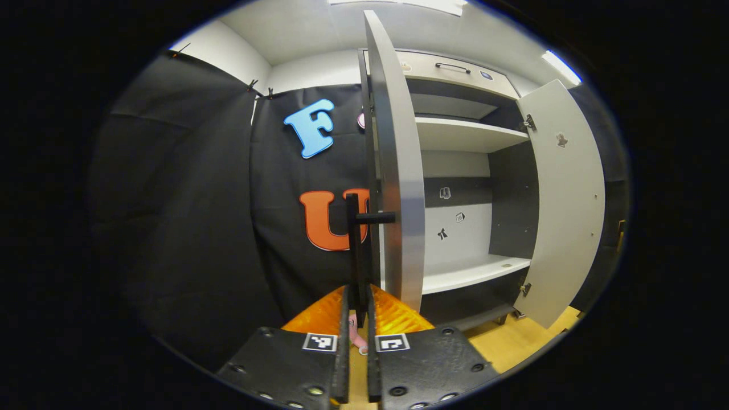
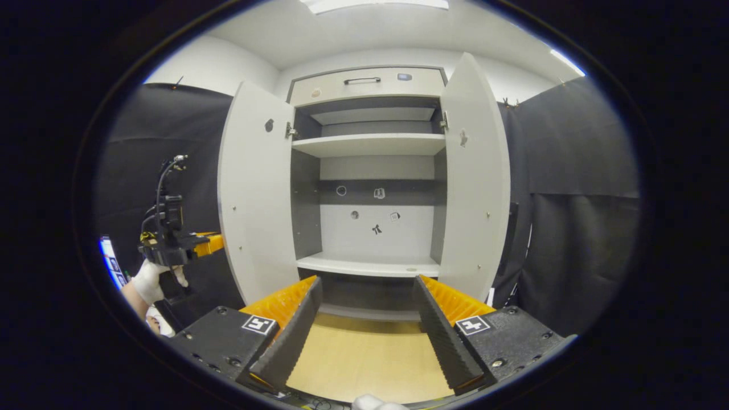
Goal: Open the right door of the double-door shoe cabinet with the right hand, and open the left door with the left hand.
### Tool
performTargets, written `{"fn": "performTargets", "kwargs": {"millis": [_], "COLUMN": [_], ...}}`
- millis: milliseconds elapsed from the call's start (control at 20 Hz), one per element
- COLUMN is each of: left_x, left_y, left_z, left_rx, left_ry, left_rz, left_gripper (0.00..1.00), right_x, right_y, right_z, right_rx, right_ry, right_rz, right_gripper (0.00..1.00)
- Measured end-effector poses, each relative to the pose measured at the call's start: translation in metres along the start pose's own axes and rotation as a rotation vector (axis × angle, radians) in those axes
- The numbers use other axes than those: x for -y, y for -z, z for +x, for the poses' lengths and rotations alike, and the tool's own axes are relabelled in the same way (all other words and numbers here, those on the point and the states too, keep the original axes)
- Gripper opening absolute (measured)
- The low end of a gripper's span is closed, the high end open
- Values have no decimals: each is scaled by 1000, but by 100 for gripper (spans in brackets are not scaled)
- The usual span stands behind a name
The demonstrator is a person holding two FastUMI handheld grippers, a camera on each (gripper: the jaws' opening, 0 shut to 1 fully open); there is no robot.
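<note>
Cabinet is seen straight ahead in the right gripper view, standing on the wood floor, both doors swung open. Left door stands at 9 o'clock of the opening, right door at 3 o'clock. Two pale shelves are exposed inside: upper shelf at 12 o'clock, lower shelf at 6 o'clock. A drawer with a dark pull is set above the opening. Small stickers are dotted on the back panel.

In the left gripper view the left door is seen edge-on, its dark bar handle sticking out toward 9 o'clock. The left hand-held gripper is clamped on the lower end of the handle, fingers nearly together with the bar between them. The right door is seen at 3 o'clock, wide open.

The right hand-held gripper is held apart, fingers spread wide, nothing between them, well clear of the cabinet and low before the opening. At 9 o'clock of that view the left hand-held gripper is seen at the left door's outer side, gripped by a white-gloved hand.
</note>
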State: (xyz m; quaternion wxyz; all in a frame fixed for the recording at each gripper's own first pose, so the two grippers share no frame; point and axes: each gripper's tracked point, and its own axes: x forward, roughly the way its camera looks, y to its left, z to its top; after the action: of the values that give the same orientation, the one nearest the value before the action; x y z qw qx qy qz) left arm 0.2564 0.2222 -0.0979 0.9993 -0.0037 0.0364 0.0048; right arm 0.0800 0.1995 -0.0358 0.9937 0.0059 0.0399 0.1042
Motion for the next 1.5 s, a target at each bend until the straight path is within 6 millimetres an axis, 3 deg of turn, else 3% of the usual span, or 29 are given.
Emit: {"fn": "performTargets", "kwargs": {"millis": [50,150,250,500,800,1000,1200,1350,1500], "left_x": [-2,-10,-15,-6,20,63,116,153,167], "left_y": [7,15,24,25,-14,-47,-61,-56,-48], "left_z": [-5,-18,-32,-70,-92,-97,-101,-104,-104], "left_rx": [-17,-20,-29,-42,-8,42,83,84,66], "left_ry": [-7,-41,-72,-91,-62,-23,31,79,92], "left_rz": [1,10,10,-7,-2,-6,21,11,-6], "left_gripper": [40,73,100,98,98,98,97,96,96], "right_x": [2,8,12,18,29,44,60,72,83], "right_y": [0,0,0,-3,-16,-22,-26,-25,-19], "right_z": [0,2,4,7,6,5,5,4,2], "right_rx": [2,6,5,7,34,44,52,58,47], "right_ry": [4,21,30,42,57,85,108,131,147], "right_rz": [-1,-4,1,-7,-13,-20,-18,-16,-19], "right_gripper": [100,100,100,100,99,99,100,100,100]}}
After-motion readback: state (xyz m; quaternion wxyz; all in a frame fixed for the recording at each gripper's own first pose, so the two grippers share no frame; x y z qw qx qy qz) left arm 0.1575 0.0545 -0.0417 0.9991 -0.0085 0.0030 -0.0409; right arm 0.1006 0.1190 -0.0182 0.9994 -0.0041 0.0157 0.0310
